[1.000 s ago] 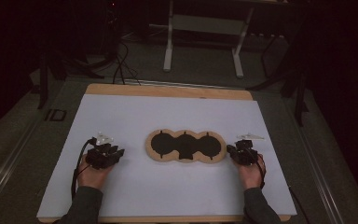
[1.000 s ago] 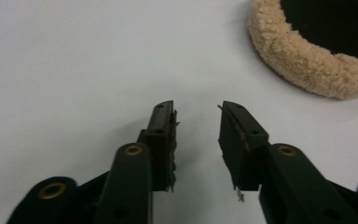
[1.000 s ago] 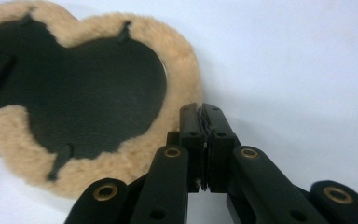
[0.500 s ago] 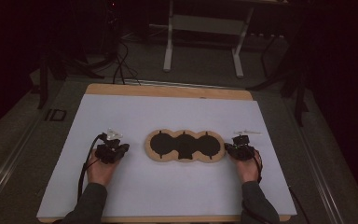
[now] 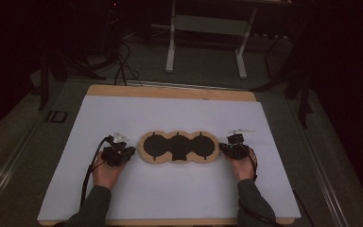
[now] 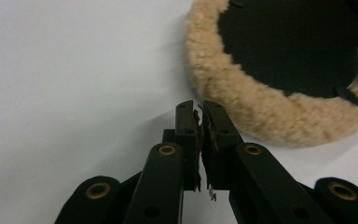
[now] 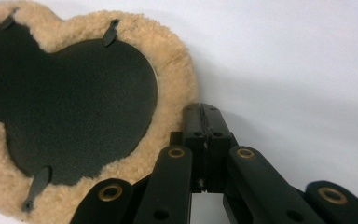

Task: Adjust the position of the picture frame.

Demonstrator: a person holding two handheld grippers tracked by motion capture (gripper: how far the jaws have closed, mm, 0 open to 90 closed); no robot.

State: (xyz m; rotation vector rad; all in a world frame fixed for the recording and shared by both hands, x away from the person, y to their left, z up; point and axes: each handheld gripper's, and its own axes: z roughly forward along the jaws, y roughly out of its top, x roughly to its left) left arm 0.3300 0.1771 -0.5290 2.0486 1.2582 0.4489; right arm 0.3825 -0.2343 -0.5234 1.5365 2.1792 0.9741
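A three-lobed black pad edged in tan fleece (image 5: pixel 178 147) is lying flat mid-worktop on the white sheet (image 5: pixel 170 109). The left gripper (image 6: pixel 199 122) and right gripper (image 7: pixel 206 122) are sitting at its ends, fingers together, gripping nothing; no handling looks begun.

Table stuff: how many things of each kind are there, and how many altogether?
Fluffy tan mat with black middle: 1
Grippers: 2, left gripper and right gripper, both shut
Hands: 2, left hand and right hand
White sheet: 1
Total: 6
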